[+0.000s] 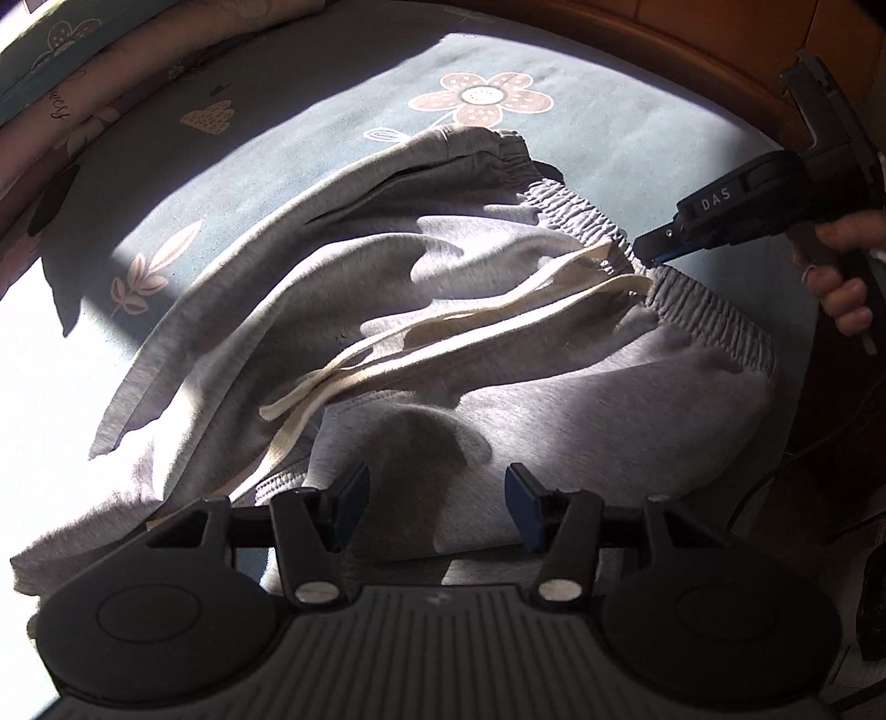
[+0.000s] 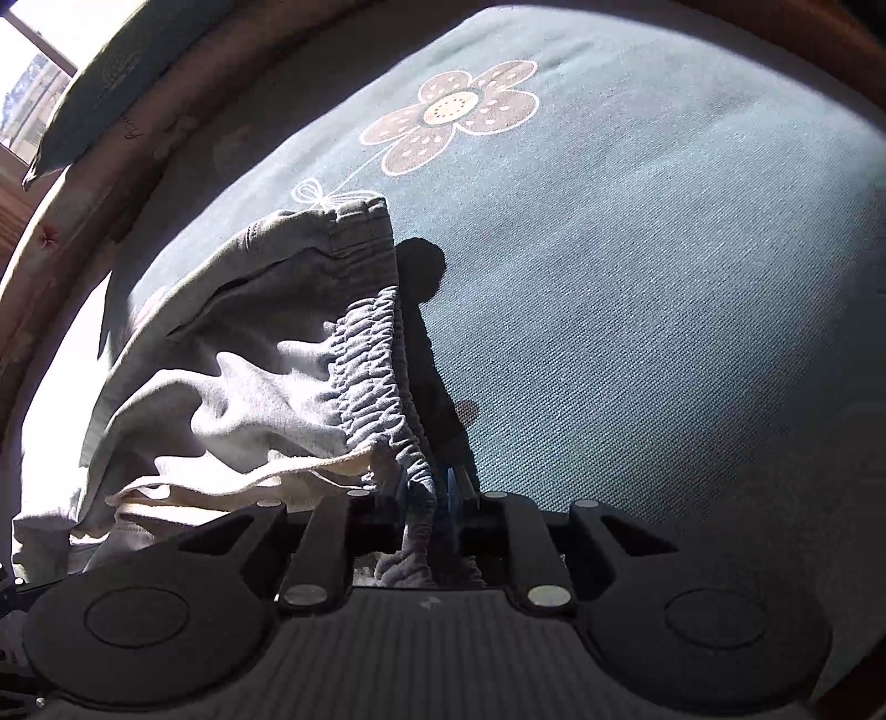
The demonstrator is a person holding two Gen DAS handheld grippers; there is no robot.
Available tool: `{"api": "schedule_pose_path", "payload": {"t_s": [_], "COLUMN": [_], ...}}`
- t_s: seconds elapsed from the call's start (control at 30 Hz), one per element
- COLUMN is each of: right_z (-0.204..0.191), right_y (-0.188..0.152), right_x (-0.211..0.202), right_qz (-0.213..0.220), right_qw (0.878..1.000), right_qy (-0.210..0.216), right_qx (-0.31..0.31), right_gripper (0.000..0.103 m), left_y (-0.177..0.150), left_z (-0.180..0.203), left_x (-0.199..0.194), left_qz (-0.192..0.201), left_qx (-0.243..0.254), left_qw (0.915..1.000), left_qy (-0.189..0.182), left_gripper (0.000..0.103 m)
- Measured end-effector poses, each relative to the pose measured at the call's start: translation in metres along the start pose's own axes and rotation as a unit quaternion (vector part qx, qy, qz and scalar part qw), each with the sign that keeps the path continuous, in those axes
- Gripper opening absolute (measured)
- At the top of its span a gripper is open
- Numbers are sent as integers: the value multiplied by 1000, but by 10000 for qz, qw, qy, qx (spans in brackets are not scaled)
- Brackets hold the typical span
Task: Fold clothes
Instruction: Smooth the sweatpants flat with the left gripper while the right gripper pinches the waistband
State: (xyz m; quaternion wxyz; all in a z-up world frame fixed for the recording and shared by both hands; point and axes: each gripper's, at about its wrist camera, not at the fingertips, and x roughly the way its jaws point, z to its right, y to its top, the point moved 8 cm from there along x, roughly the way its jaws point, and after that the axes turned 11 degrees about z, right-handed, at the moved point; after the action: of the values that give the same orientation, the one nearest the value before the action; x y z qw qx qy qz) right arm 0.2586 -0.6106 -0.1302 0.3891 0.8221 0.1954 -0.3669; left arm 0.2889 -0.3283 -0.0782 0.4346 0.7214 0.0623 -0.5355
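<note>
Grey sweatpants (image 1: pixel 498 354) lie crumpled on a blue-grey flowered bedspread (image 1: pixel 343 111). Their elastic waistband (image 1: pixel 703 310) runs at the right, and cream drawstrings (image 1: pixel 443 338) trail across the cloth. My left gripper (image 1: pixel 437 501) is open, its blue-padded fingers (image 1: pixel 354 498) hovering just over the near part of the pants. My right gripper (image 1: pixel 656 252) is shut on the waistband; in the right wrist view (image 2: pixel 432 498) the gathered waistband (image 2: pixel 371 382) runs into the closed jaws. A hand holds the right gripper's handle.
The bedspread (image 2: pixel 637 304) stretches beyond the pants, with a large brown flower print (image 2: pixel 454 116). A patterned pillow (image 1: pixel 66 50) lies at the far left. A wooden bed frame (image 1: pixel 692 33) curves along the far right edge. Strong sunlight falls on the left.
</note>
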Motion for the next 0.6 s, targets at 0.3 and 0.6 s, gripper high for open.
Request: {"api": "schedule_pose_path", "payload": {"t_s": [0.3, 0.6], "right_z": [11, 7], "right_y": [-41, -42], "right_x": [-28, -18], "right_qz": [-454, -631], "right_qw": [9989, 9956], "right_qy": [63, 584], "right_qx": [-99, -360], "right_gripper": [53, 37], "left_y": [-11, -10], "left_z": [5, 16], "left_x": [6, 6], "left_qz": [-248, -258], "left_qx": [-62, 196], "left_qw": [9996, 9992], "left_qy": [-83, -214], "left_gripper": [53, 53]}}
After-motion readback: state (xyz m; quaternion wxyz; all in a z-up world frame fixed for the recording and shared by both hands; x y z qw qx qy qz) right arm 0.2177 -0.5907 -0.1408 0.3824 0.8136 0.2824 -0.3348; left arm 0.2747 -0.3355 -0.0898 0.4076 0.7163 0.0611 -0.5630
